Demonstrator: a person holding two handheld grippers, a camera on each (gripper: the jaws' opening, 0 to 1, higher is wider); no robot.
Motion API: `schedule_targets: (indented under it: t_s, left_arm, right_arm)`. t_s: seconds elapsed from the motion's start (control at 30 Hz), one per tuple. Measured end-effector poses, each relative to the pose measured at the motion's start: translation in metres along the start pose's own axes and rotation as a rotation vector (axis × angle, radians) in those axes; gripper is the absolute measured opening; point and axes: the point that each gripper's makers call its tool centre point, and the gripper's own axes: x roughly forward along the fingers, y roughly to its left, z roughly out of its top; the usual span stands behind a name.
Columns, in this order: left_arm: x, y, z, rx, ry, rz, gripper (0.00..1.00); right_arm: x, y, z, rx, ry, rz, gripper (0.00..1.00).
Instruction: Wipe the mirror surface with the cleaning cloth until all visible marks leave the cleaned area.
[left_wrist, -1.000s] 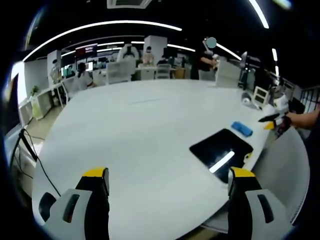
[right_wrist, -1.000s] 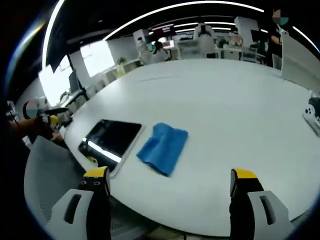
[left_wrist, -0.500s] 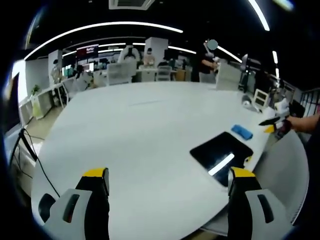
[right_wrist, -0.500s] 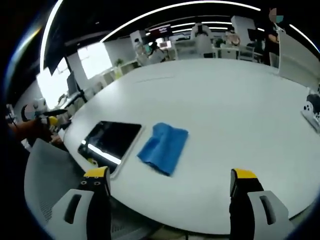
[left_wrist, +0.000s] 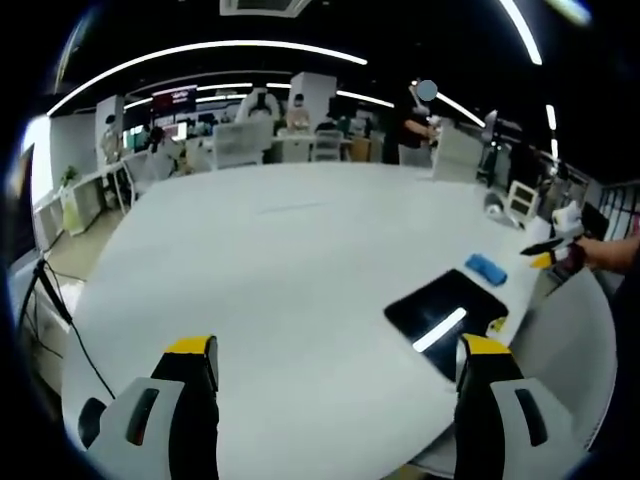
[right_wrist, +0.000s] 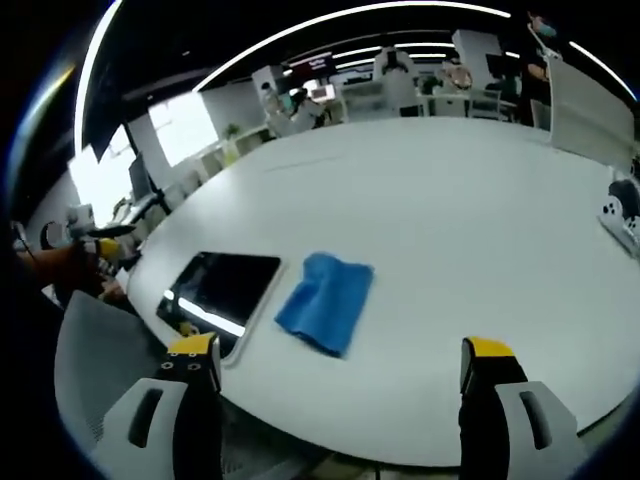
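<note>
Right gripper view: the right gripper (right_wrist: 335, 375) is held above the near edge of a white table (right_wrist: 450, 200), jaws spread wide with nothing between them. The blue cleaning cloth (right_wrist: 326, 301) lies flat just ahead of the left jaw, and the mirror (right_wrist: 222, 290) is seen just beside the cloth, further left, at the table edge. In the left gripper view the left gripper (left_wrist: 335, 375) is likewise parted and empty; the mirror (left_wrist: 445, 313) is found ahead of its right jaw, the cloth (left_wrist: 485, 268) just beyond it
</note>
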Motion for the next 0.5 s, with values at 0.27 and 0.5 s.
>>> schedule_targets:
  t_s: [0.27, 0.5]
  left_arm:
    - [0.000, 0.005, -0.009, -0.014, 0.004, 0.002, 1.00]
    - [-0.003, 0.011, -0.003, -0.021, -0.021, 0.021, 1.00]
  right_arm:
    - [-0.004, -0.003, -0.011, 0.005, 0.028, -0.015, 1.00]
    - [0.003, 0.001, -0.006, -0.003, 0.041, -0.002, 1.00]
